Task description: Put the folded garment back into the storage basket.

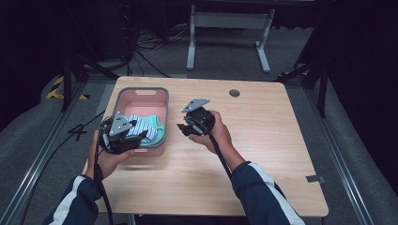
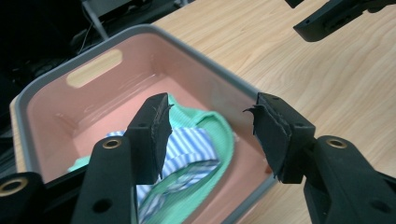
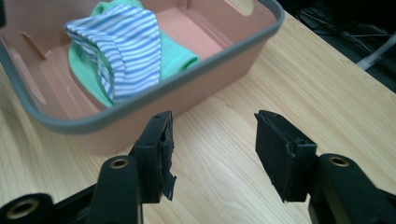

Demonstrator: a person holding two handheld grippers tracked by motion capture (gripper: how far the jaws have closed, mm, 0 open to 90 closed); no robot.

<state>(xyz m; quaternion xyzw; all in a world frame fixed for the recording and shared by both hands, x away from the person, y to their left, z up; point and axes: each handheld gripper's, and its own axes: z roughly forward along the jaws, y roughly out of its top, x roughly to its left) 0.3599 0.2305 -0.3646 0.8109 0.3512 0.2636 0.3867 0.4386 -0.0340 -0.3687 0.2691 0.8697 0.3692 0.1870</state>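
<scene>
While the high view looks down on the wooden table (image 1: 263,154), a pink bin (image 1: 142,93) with a grey rim sits toward ten o'clock from the table's middle, and a folded striped cloth (image 1: 141,125) lies inside it on a green cloth (image 1: 157,124). At the bin's six o'clock corner the left gripper (image 1: 133,140) hovers above the rim, and the right gripper (image 1: 185,127) hangs over bare wood just off the bin at three o'clock. Along the left gripper view, both jaws stand apart with nothing between them, the clothes below toward seven o'clock. Along the right gripper view, its jaws gape empty too, the bin up at eleven o'clock. By this look the clothes are already stowed and released; little seems left beyond drawing both hands clear.
</scene>
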